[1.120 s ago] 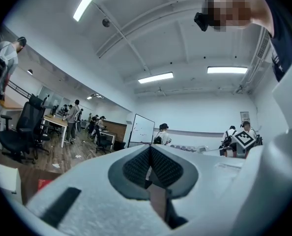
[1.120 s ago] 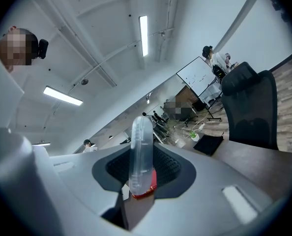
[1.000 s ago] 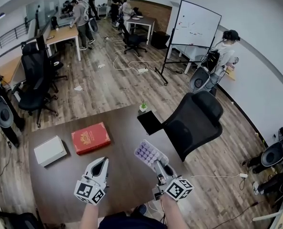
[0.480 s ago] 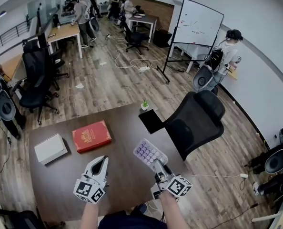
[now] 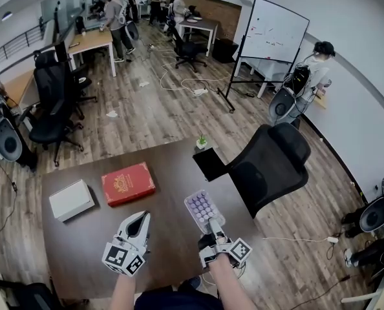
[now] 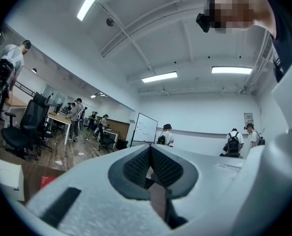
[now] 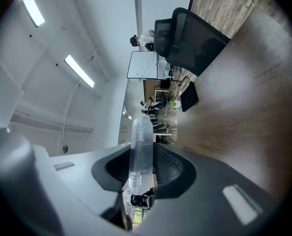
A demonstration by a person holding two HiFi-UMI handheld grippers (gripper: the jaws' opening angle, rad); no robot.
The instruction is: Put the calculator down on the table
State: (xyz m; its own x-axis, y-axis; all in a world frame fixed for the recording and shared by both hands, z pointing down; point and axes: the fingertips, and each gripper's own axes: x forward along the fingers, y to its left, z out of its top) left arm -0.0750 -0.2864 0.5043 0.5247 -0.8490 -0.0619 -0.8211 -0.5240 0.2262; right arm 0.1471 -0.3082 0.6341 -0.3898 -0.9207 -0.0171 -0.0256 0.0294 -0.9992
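Observation:
The calculator (image 5: 201, 208), white with lilac keys facing up, sits low over the brown table (image 5: 82, 250) near its right front corner. My right gripper (image 5: 211, 225) is shut on its near end. In the right gripper view the calculator (image 7: 140, 132) shows edge-on, clamped between the dark pads of the right gripper (image 7: 141, 154), with the tabletop (image 7: 244, 112) close alongside. I cannot tell whether it touches the wood. My left gripper (image 5: 139, 219) hovers to the left over the table's front. The left gripper (image 6: 150, 152) has its jaws together and empty.
A red book (image 5: 128, 183) and a white box (image 5: 70, 199) lie at the table's left. A black pad (image 5: 210, 163) and a small plant (image 5: 202, 142) sit at the far edge. A black office chair (image 5: 269, 163) stands right of the table. People stand far off.
My right gripper has rolled over and sunk toward the table with the calculator, which now lies flatter and lower. The left gripper has stayed put.

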